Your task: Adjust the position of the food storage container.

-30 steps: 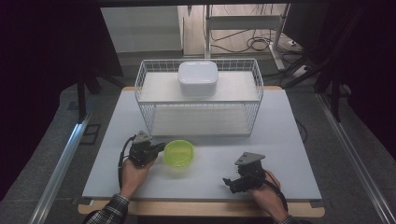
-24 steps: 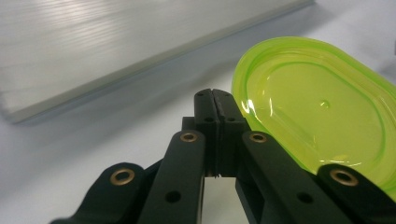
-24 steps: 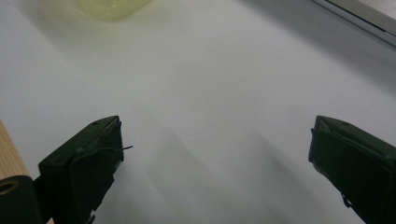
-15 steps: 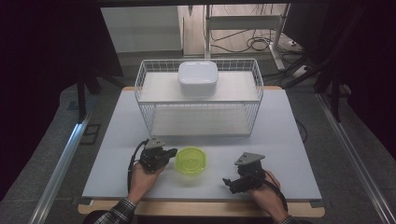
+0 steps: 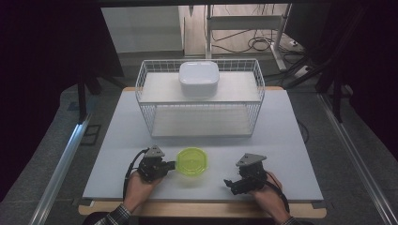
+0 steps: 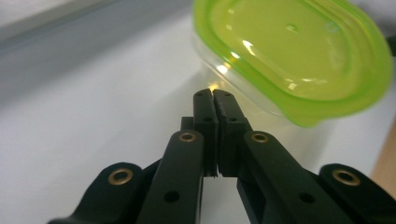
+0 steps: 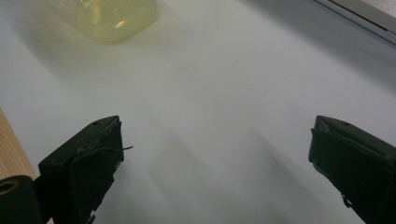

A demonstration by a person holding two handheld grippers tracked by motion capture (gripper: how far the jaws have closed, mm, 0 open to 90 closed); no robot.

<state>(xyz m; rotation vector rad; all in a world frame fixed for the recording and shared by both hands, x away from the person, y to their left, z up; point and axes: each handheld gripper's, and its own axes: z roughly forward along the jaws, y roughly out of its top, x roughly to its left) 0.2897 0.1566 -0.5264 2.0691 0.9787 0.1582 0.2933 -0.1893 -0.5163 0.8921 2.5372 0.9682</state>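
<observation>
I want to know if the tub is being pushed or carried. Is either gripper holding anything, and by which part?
Cannot be told: the left gripper has shut jaws touching the clear, green-lidded plastic tub under its rim. The right gripper is open, empty.

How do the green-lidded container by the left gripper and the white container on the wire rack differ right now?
The green-lidded container has a see-through body under a lime lid; the white container is opaque white all over. The green-lidded container sits on the table near the person, while the white container rests on top of the wire rack. The shut left gripper is at the green-lidded container's edge; no gripper is near the white container. Both are lidded, with rounded corners.
</observation>
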